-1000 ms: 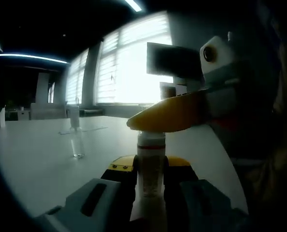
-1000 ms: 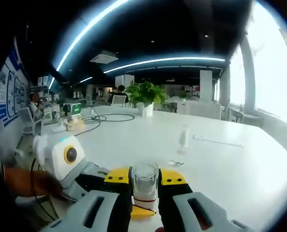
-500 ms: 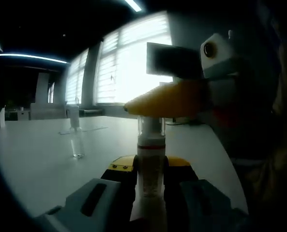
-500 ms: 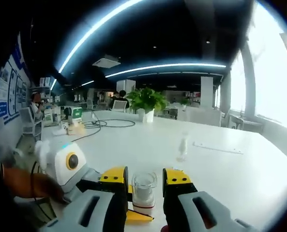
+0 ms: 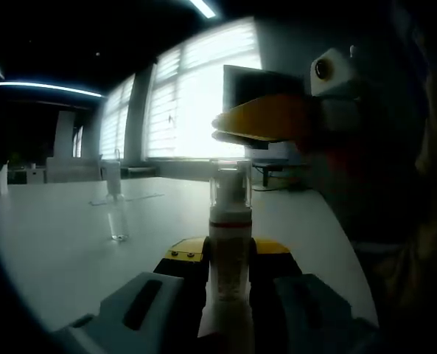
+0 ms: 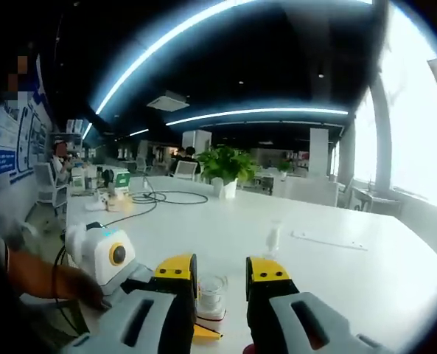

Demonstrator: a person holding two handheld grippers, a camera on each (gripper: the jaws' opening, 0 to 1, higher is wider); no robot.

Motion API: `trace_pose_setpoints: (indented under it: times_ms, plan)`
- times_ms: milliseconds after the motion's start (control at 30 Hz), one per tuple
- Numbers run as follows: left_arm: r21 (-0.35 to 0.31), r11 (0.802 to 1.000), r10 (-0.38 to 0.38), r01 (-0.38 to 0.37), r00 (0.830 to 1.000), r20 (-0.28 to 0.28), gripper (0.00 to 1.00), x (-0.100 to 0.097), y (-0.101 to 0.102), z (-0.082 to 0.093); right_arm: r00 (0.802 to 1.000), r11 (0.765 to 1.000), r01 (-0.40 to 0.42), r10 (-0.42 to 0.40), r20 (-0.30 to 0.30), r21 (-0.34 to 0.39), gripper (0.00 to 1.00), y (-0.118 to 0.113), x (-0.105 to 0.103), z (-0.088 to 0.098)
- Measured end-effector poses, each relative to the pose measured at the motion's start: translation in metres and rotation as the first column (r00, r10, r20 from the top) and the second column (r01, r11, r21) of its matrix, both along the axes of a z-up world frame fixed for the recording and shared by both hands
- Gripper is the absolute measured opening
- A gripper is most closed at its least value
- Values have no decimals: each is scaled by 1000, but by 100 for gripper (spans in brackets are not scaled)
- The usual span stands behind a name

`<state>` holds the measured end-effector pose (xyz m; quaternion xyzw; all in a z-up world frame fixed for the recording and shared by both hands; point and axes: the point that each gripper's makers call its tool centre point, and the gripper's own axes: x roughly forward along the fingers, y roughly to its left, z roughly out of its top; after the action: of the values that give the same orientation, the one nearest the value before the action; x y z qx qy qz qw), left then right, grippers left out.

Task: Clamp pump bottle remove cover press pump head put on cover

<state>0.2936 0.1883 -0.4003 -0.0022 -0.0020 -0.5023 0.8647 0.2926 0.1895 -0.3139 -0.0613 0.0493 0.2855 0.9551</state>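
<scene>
— What had changed since the earlier pictures?

— In the left gripper view, the right gripper [image 5: 225,131] had been lifted off the clear cover [image 5: 229,181] and was seen above it, apart from it. In the right gripper view, the cover [image 6: 211,286] was seen lower and smaller between the yellow-tipped jaws, which were parted and no longer touched it.

— And the pump bottle?

— The pump bottle [image 5: 228,254] was stood upright on the white table [image 5: 63,251], its long axis vertical, cover end up. It was gripped at the body by the left gripper [image 5: 217,257], whose jaws were pressed against both sides.

— Anything else on the table?

— A small clear bottle [image 5: 117,220] was seen well apart.
</scene>
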Motion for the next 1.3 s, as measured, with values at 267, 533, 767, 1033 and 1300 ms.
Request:
trace_pose_setpoints:
  times_ms: [267,533,767,1033,1300]
  plan:
    - [0,1000,1,-1,1000,1,12,-2,-1,0,1000,1000,-3,2,25,15,18,-13,-6,12]
    - [-1,1000,1,-1,1000,-1,12,0,0,0,999,999,-35,35,6,29,6,-30,-13,6]
    - [-3,1000,0,0,1000,-3,12,1,1,0,998,998,-64,64,-13,-28,0,-40,-18,-11]
    - [-3,1000,6,-6,1000,-8,12,3,3,-1,993,994,-108,108,-35,5,0,-52,-20,-29]
    - [-5,1000,7,-7,1000,-13,12,3,3,-1,994,995,-98,100,-38,35,0,-75,-21,-44]
